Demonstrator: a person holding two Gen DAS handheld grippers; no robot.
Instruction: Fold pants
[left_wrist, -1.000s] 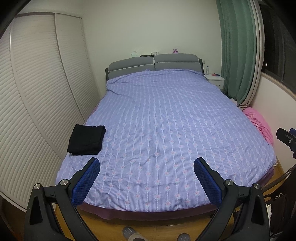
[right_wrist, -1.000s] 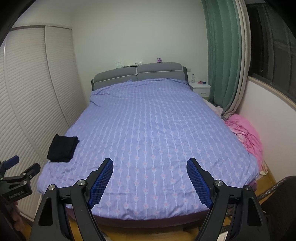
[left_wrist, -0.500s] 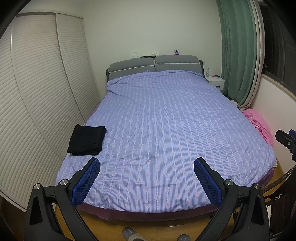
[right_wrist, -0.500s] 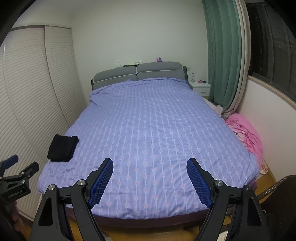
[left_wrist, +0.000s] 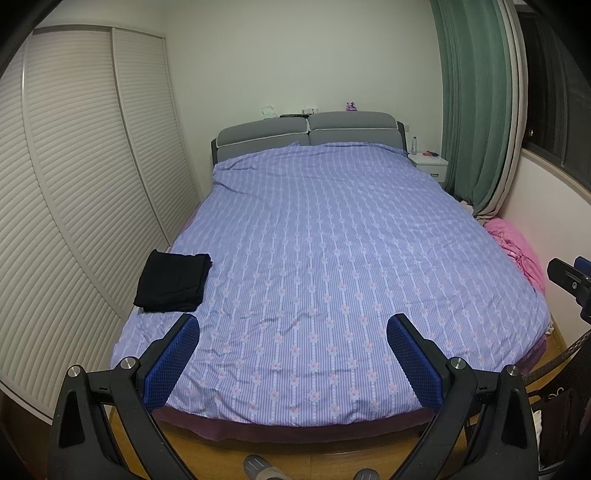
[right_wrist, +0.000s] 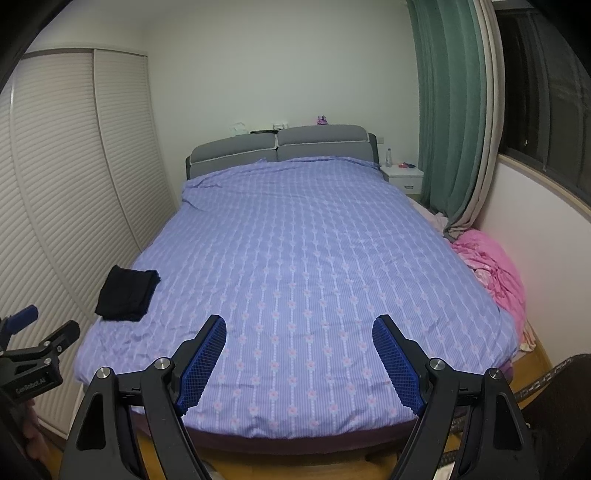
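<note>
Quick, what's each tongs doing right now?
Left tongs: open, holding nothing.
Right tongs: open, holding nothing.

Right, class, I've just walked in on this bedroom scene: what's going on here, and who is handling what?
A person stands at the foot of the bed with a hand-held gripper in each hand. The left hand-held gripper and the right hand-held gripper are both open and empty, raised above the near edge. The black pants lie folded in a neat stack at the bed's near left corner, untouched. A pink blanket is bunched beside the bed on the right.
</note>
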